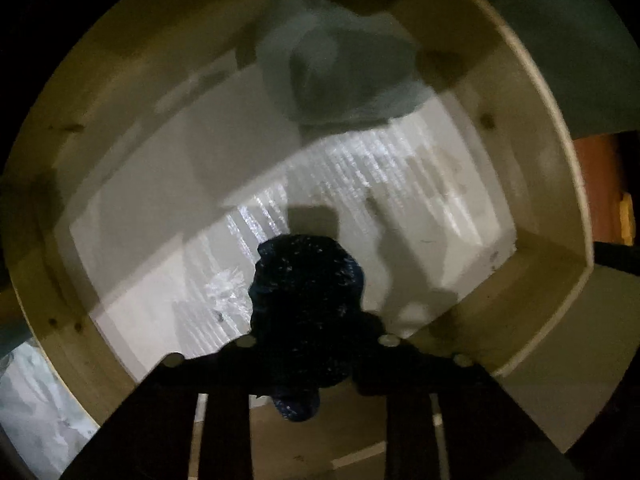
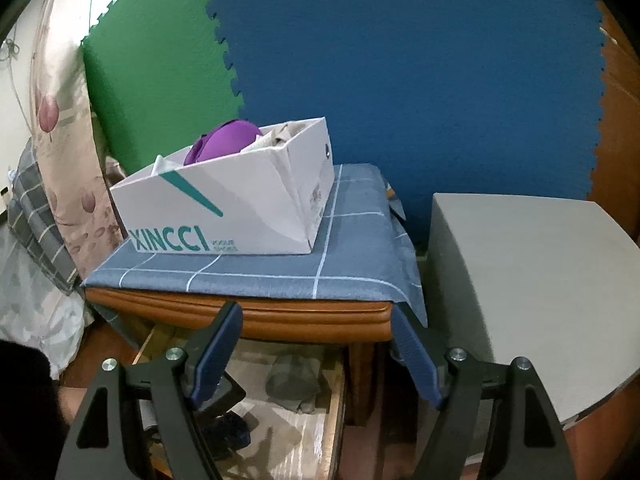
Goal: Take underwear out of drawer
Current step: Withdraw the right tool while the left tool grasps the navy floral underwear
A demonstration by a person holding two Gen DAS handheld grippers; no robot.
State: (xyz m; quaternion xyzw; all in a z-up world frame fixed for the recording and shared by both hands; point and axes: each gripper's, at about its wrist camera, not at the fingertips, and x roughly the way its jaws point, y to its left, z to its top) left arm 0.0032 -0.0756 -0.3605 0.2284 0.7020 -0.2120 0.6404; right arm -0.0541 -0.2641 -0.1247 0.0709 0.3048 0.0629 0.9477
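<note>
Left gripper [image 1: 308,344] jaws pinching dark underwear [image 1: 304,280] — inside drawer [image 1: 532,128]

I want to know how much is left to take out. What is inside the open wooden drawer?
A dark navy underwear bundle clamped by the left gripper, and a grey-green garment farther back. Whatever lies under either is hidden.

A home bedroom: pillows [image 2: 36,216], bedside cabinet [image 2: 280,316], open drawer [image 2: 336,412].
</note>
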